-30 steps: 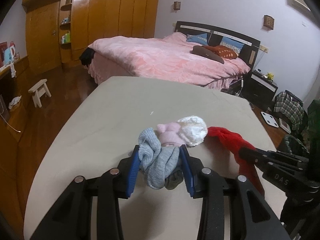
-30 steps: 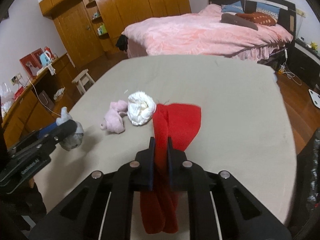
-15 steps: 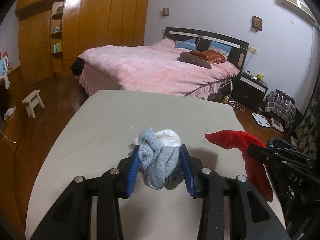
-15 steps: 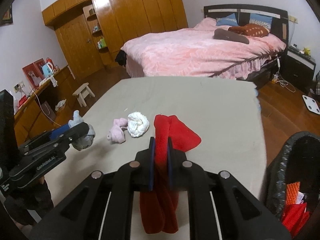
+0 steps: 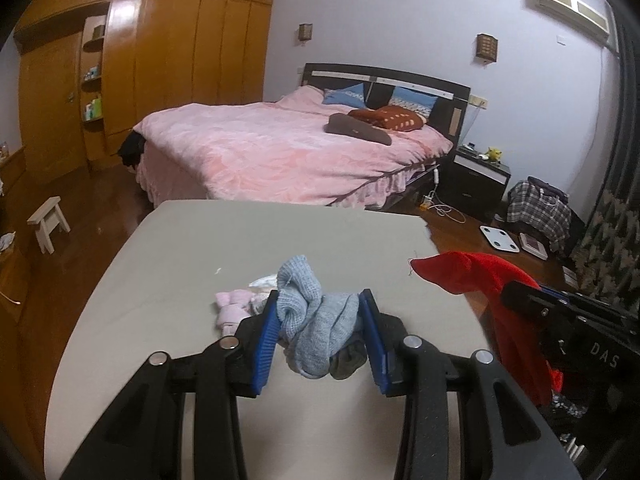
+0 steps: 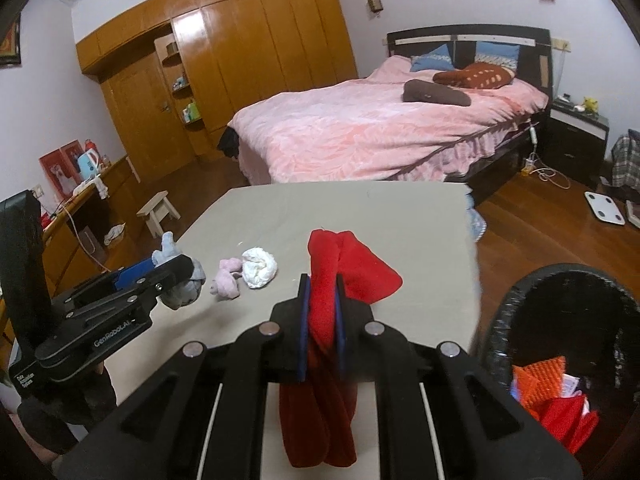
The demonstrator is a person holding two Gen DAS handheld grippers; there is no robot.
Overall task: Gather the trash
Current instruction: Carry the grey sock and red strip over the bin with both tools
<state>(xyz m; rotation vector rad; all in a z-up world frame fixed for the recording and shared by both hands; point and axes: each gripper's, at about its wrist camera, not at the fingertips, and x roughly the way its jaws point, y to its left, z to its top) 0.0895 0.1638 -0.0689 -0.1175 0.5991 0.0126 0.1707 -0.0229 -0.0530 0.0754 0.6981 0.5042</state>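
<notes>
Left to right: my left gripper (image 5: 320,332) clamps the grey sock (image 5: 316,320) above the table (image 6: 400,216); my right gripper (image 6: 322,320) pinches the red cloth (image 6: 340,272). Carry both rightward over the bin (image 6: 496,320) before releasing.

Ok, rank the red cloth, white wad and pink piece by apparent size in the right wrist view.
1. Red cloth, though nearest the camera.
2. White wad.
3. Pink piece, close to the wad in size.
</notes>
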